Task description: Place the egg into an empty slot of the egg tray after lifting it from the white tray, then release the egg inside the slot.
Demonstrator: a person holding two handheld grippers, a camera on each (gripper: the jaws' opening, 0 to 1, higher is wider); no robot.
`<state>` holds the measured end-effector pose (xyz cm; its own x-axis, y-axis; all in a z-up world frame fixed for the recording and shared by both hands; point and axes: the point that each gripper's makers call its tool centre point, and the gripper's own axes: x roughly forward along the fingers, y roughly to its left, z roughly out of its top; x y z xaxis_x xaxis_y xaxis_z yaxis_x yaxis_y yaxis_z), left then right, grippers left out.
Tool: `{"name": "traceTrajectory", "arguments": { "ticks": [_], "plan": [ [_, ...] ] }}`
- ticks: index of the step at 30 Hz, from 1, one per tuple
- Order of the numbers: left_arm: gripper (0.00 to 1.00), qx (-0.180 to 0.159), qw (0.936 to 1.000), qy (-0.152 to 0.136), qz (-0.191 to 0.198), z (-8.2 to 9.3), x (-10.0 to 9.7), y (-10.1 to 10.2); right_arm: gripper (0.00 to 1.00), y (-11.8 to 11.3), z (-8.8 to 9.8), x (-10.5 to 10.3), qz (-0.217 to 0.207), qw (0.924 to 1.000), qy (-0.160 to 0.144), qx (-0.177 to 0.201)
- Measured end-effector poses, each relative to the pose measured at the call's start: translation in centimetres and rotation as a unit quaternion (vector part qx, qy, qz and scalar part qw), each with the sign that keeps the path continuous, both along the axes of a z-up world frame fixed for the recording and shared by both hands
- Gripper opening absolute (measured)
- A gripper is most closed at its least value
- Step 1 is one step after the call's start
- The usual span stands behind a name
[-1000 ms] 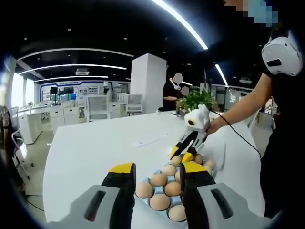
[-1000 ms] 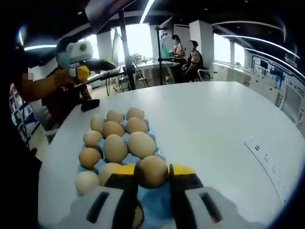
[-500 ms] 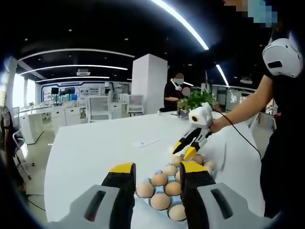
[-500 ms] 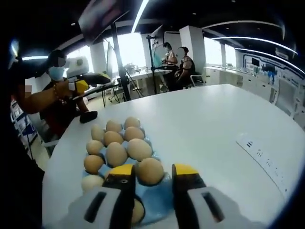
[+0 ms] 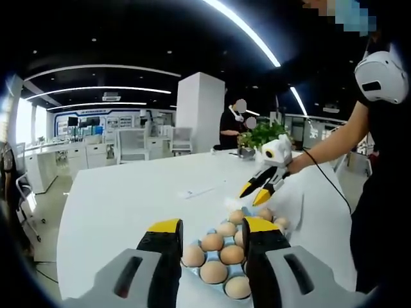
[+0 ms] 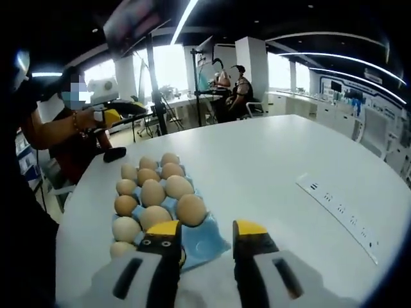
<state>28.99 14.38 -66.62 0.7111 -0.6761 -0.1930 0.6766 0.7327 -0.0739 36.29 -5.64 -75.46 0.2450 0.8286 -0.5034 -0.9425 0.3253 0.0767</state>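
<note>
The egg tray point(image 6: 200, 239) lies on the white table point(image 6: 270, 167), its blue slots packed with brown eggs. In the right gripper view the right gripper point(image 6: 205, 235) sits just on the near side of the egg tray, its yellow-tipped fingers point(image 6: 166, 232) spread apart with nothing between them; the egg point(image 6: 191, 209) nearest those fingers rests in a slot at the near edge of the egg tray, clear of both tips. This view also shows, beyond the far end of the egg tray, the left gripper point(image 6: 131, 106) held in a person's hand point(image 6: 88, 118), a small black object point(image 6: 115, 153) lying on the table just past the egg tray, and a white power strip point(image 6: 339, 212) well to the right of the egg tray

The left gripper view looks at the egg tray point(image 5: 226, 239) from the opposite end. The left gripper point(image 5: 207, 228) is raised over that end, fingers point(image 5: 164, 227) parted and holding nothing, with eggs visible in the gap. Across the egg tray the right gripper point(image 5: 259, 191) hangs above its far edge, tips pointing down and open, gripped by a person's outstretched arm point(image 5: 327, 144) with a cable trailing from it. A potted plant point(image 5: 264, 136) stands on the table behind the egg tray, and a seated person point(image 5: 232, 126) is further back beside a white pillar point(image 5: 200, 110)
</note>
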Motion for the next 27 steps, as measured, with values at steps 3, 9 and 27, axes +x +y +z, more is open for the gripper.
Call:
{"name": "traceTrajectory", "arguments": {
  "ticks": [3,9,27],
  "plan": [
    [0.37,0.0,1.0,-0.002,0.001,0.1,0.0,0.0,0.31,-0.7,0.0,0.2,-0.007,1.0,-0.002,-0.001],
    [0.37,0.001,1.0,0.0,0.001,0.0,-0.2,0.1,0.31,-4.0,-0.2,0.6,-0.041,0.9991,-0.004,-0.01],
    [0.37,0.0,1.0,-0.004,-0.002,0.3,0.1,-0.2,0.3,-12.4,-0.8,0.8,-0.12,0.9914,-0.007,-0.052]
  ]
}}
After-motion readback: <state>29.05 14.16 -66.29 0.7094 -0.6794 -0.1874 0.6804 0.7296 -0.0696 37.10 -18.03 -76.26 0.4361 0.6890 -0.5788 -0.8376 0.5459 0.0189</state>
